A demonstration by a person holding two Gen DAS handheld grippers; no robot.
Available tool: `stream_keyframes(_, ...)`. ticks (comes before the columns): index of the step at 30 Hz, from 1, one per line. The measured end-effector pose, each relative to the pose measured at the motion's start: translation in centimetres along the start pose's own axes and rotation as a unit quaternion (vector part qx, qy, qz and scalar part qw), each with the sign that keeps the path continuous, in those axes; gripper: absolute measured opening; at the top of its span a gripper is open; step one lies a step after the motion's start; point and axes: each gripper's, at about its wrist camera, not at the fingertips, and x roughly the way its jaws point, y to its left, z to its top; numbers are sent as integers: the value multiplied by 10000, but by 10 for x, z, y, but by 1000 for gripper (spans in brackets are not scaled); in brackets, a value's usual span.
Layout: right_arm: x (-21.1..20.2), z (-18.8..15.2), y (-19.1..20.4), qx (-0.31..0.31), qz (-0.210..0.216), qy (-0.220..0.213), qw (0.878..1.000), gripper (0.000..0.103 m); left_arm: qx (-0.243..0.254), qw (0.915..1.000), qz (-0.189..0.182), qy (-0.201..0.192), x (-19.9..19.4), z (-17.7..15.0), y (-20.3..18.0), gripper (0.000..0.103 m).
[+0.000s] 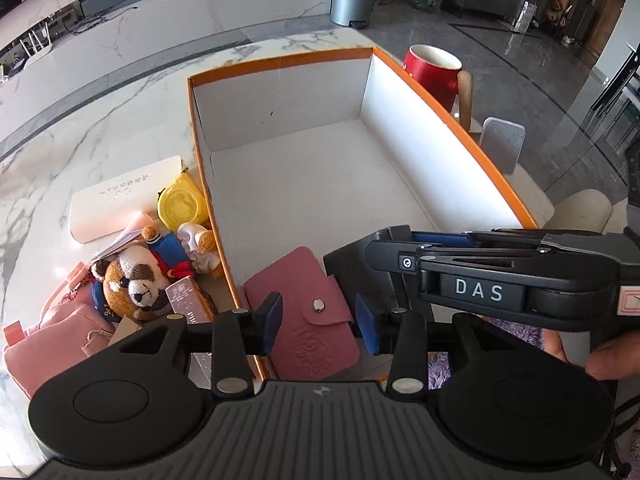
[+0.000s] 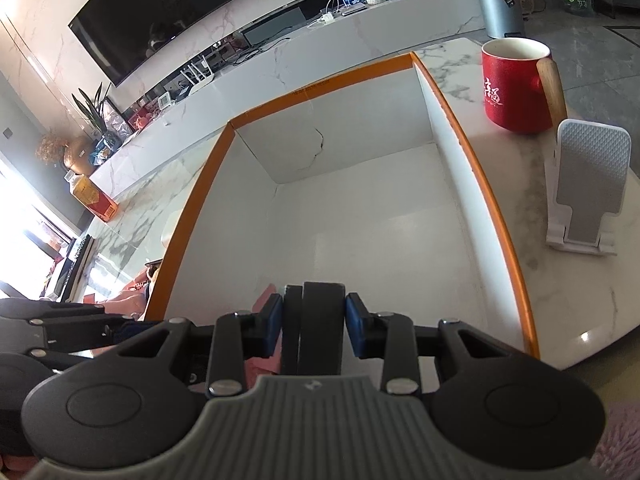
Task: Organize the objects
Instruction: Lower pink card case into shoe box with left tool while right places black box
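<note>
**Black block clamped over orange-rimmed box, pink wallet lying inside**

Left wrist view: left gripper (image 1: 319, 322) spread apart, blue pads either side of a pink wallet (image 1: 308, 312) without touching it. Wallet flat on the white floor of the orange-rimmed box (image 1: 280, 60), at the near corner by the left wall. Right gripper (image 1: 394, 256) reaching in from the right, clamped on a black block (image 1: 348, 272) just beside the wallet. Outside the box to the left, on the marble desk (image 1: 100, 120): a plush dog (image 1: 136, 280), a yellow tape measure (image 1: 180, 204), a white case (image 1: 120, 196), a pink pouch (image 1: 60, 336). Beyond the far right wall, a red mug (image 1: 432, 70) and a white phone stand (image 1: 502, 144).

Right wrist view: right gripper (image 2: 313, 326) closed tight on the black block (image 2: 320, 328), blue pads pressed against both sides, held above the near part of the box (image 2: 320, 86). Sliver of pink wallet (image 2: 264, 300) visible behind the left pad. Red mug (image 2: 512, 88) and phone stand (image 2: 588, 184) on the desk (image 2: 560, 280) right of the box. Left gripper's arm at the left edge, fingertips hidden.
</note>
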Motion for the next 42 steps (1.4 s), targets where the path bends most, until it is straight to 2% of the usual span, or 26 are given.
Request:
stream_keyframes(4,5,5,3,106,94,199,9997,36,-91,9991,-158,-371,-24,-7,14,53)
stream_keyframes(7,11,9,3,321,357,408,9980,35,-283,9980,-27,-557,-35,-11,25,54)
stream_keyframes(8,13,10,1,487,549,503,9960,13,-325,9976,-54,-609,-36,-12,29,54)
stream_keyframes(9,15,11,0,634,720,598,9936,0,-395,9973,-61,-622,-37,-13,34,54)
stream_keyframes(11,22,11,2,860,967,813,9883,0,-528,9968,-32,-598,-35,-14,40,54)
stream_keyframes(16,30,4,16,613,673,814,9925,0,-741,9957,-175,-533,-29,-22,51,54)
stream_keyframes(18,27,5,17,497,458,701,9952,7,-759,9955,-222,-525,-26,-24,51,54)
stream_keyframes(20,25,9,17,280,87,617,9977,7,-773,9954,-244,-507,-23,-25,51,54)
stream_keyframes(22,28,13,18,-29,-321,752,9966,10,-787,9952,-304,-503,-20,-26,52,55)
stream_keyframes(23,31,15,19,-202,-507,856,9948,15,-798,9950,-332,-505,-19,-26,53,54)
stream_keyframes(26,40,16,23,-706,-993,1082,9866,45,-878,9943,-366,-484,-15,-29,56,54)
stream_keyframes(29,44,16,20,-996,-1208,1321,9788,48,-920,9938,-436,-447,-11,-30,60,54)
stream_keyframes(31,48,18,19,-1104,-1245,1486,9748,58,-930,9936,-465,-443,-9,-31,61,54)
stream_keyframes(32,49,19,18,-1143,-1245,1596,9726,66,-950,9933,-482,-447,-8,-31,61,54)
stream_keyframes(33,50,18,18,-1154,-1247,1689,9709,69,-973,9930,-496,-452,-8,-31,63,54)
stream_keyframes(37,49,17,16,-1048,-1271,1759,9705,69,-1024,9922,-540,-469,-7,-32,67,54)
stream_keyframes(39,47,17,15,-980,-1250,1765,9714,63,-1029,9920,-565,-474,-6,-32,69,54)
stream_keyframes(42,46,15,19,-1142,-1283,1823,9681,62,-1021,9918,-599,-479,-6,-32,70,54)
